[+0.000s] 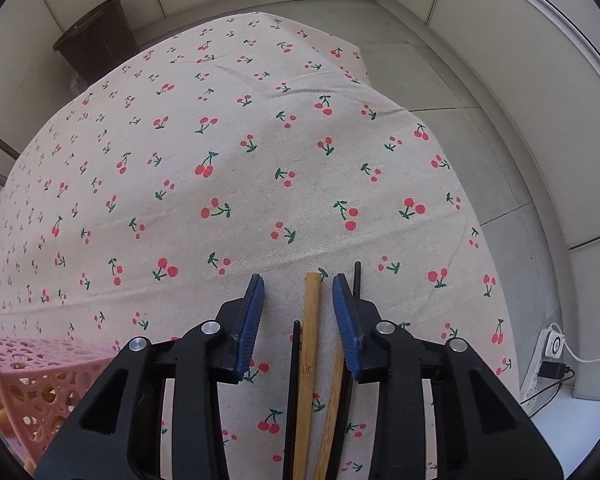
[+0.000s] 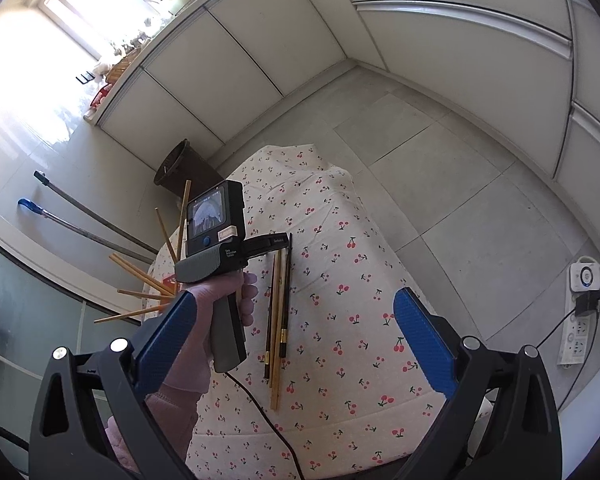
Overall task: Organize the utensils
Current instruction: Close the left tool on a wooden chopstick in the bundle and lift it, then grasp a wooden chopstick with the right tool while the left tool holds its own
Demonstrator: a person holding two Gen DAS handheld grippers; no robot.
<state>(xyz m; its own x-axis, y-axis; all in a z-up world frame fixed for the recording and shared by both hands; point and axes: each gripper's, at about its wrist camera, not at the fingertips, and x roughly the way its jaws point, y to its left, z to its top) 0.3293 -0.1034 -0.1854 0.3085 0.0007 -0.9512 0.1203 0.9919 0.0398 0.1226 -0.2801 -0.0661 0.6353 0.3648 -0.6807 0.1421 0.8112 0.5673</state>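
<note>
Kitchen corner: pale cabinets, grey tiled floor, table under a cherry-print cloth (image 1: 228,152). On the cloth, just right of the left gripper's (image 1: 298,286) handle, a loose bundle of chopsticks (image 2: 276,320): pale bamboo ones and black ones with gold bands. Left gripper half open, straddling the bundle; one bamboo stick between the blue pads, contact not clear. Right gripper (image 2: 296,312) wide open, empty. Pink perforated basket (image 1: 28,380) left of the bundle, holding more bamboo sticks. Dark bin (image 1: 96,40) beyond the table.

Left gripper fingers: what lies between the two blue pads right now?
In the left wrist view, chopsticks lie between the left gripper fingers: a bamboo chopstick, another bamboo one, and a black chopstick, on the cherry tablecloth.
</note>
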